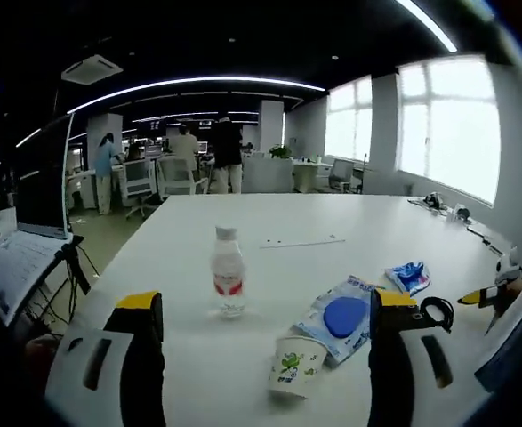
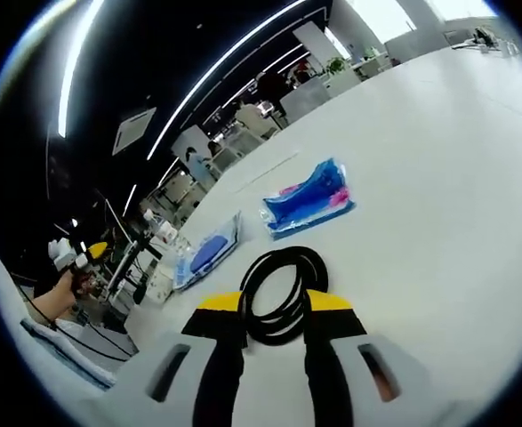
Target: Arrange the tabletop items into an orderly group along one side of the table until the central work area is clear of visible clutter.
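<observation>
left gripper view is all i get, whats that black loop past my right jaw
Observer: A coiled black cable. It sits between the jaws of the right gripper, with a yellow jaw tip on each side of the coil.
Operator: is it actually clamped
Observer: Can't tell. The coil fills the gap between the jaws, but whether they press on it isn't clear.
Operator: whats ahead of it
Observer: A blue packet lies flat beyond the coil, with bare table between them.
</observation>
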Action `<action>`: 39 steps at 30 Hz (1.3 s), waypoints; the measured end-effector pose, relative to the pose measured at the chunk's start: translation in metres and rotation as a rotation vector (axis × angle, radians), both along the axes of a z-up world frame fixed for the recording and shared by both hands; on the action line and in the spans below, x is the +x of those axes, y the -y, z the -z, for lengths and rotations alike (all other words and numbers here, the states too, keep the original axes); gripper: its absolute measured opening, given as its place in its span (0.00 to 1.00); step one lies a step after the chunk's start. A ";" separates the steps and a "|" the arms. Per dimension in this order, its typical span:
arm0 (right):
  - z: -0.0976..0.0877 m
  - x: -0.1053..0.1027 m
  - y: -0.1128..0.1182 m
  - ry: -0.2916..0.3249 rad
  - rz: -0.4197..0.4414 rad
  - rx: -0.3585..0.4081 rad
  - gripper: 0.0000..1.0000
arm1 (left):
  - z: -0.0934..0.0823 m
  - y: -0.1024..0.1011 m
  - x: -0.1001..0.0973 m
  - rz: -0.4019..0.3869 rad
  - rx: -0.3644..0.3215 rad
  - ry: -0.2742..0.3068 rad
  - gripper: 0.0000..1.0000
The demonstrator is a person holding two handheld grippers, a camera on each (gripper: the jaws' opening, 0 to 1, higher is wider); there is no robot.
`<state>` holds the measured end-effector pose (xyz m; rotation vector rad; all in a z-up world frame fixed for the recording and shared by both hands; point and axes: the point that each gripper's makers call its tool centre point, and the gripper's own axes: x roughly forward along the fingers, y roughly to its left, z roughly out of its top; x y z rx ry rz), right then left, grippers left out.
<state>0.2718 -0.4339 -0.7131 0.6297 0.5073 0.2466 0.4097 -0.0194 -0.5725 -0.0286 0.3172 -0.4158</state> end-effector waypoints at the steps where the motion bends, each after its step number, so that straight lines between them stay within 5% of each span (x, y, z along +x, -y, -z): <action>1: -0.002 0.002 -0.002 0.004 -0.003 0.004 0.24 | -0.002 0.002 -0.007 0.010 -0.017 0.009 0.98; 11: -0.019 0.021 -0.029 0.031 -0.081 -0.014 0.25 | 0.010 0.006 -0.057 0.016 0.016 0.024 1.00; 16: -0.026 0.029 -0.041 0.038 -0.117 -0.027 0.24 | 0.023 0.010 -0.083 0.055 0.114 0.021 1.00; 21: -0.027 0.032 -0.048 0.035 -0.138 -0.035 0.24 | 0.029 0.004 -0.103 0.016 0.085 0.011 1.00; 29: -0.027 0.040 -0.073 0.021 -0.228 -0.058 0.24 | 0.045 -0.006 -0.118 0.024 0.184 0.024 1.00; 32: -0.035 0.050 -0.083 0.041 -0.263 -0.071 0.24 | 0.045 -0.003 -0.117 0.032 0.224 0.100 1.00; 39: -0.050 0.074 -0.116 0.073 -0.376 -0.081 0.25 | 0.040 -0.016 -0.112 -0.030 0.135 0.096 1.00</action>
